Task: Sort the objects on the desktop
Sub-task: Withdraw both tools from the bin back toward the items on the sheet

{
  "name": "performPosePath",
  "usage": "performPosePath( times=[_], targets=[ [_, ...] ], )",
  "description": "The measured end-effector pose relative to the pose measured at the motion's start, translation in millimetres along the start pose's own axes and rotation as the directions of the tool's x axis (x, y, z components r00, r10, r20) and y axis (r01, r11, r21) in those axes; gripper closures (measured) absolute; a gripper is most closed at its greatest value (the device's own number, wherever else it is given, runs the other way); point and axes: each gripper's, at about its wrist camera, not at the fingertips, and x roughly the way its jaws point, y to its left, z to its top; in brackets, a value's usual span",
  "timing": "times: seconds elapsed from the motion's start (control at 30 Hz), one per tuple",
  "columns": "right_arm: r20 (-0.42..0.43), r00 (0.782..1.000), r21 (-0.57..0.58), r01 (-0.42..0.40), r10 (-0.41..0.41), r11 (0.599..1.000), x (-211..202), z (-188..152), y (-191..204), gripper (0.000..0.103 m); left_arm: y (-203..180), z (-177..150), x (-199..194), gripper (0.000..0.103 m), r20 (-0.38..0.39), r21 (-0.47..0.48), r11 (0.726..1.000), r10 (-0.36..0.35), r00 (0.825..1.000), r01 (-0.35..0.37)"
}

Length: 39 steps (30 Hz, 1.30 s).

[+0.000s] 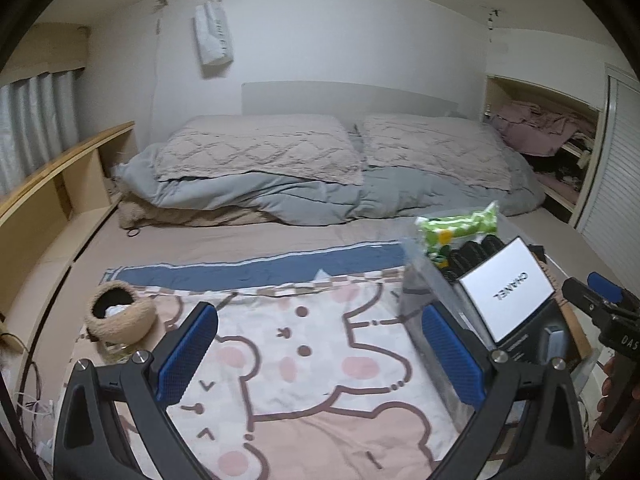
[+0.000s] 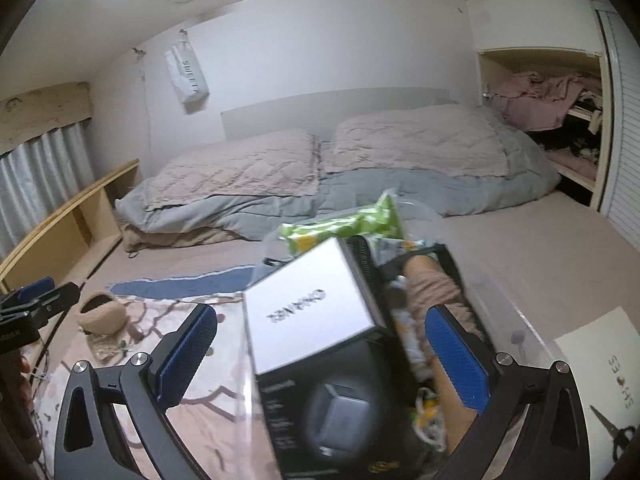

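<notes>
Resting: fuzzy round basket (image 1: 120, 317), patterned blanket (image 1: 304, 360)

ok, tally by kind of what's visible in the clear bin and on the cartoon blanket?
White CHANEL box: 1
Green packet: 1
Black box with printed text: 1
Fuzzy tan basket, on the blanket: 1
Total: 4
More items sit deeper in the clear bin, too blurred to count. Both tongs, left and right, are open and hold nothing.

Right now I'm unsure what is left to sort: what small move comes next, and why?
Probably swing the left gripper toward the fuzzy pouch. Its jaws stand open and empty, the pouch lies alone on the blanket, and the clear bin holds the rest.
</notes>
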Motion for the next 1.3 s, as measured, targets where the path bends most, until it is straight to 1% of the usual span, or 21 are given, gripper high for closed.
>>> performPosePath(
  times=[0.3, 0.7, 0.97, 1.3],
  targets=[
    [-0.018, 0.997, -0.038, -0.072, 0.072, 0.997, 13, -2, 40, 0.000, 38, -13, -9, 0.000, -0.002, -0.025, 0.997, 0.074, 0.997, -0.074],
    [-0.051, 0.989, -0.095, -0.146, 0.141, 0.985, 30, -11, 89, 0.000, 84, -34, -15, 0.000, -0.012, -0.066, 0.987, 0.144, 0.990, -0.144],
    [-0.081, 0.984, -0.139, -0.170, 0.160, 0.976, 44, -18, 115, 0.000, 116, -45, -19, 0.000, -0.023, -0.097, 0.976, 0.193, 0.981, -0.194],
    [-0.093, 0.977, -0.182, -0.208, 0.194, 0.961, 48, -25, 132, 0.000, 157, -60, -14, 0.000, -0.050, -0.147, 0.956, 0.249, 0.967, -0.254]
  ],
)
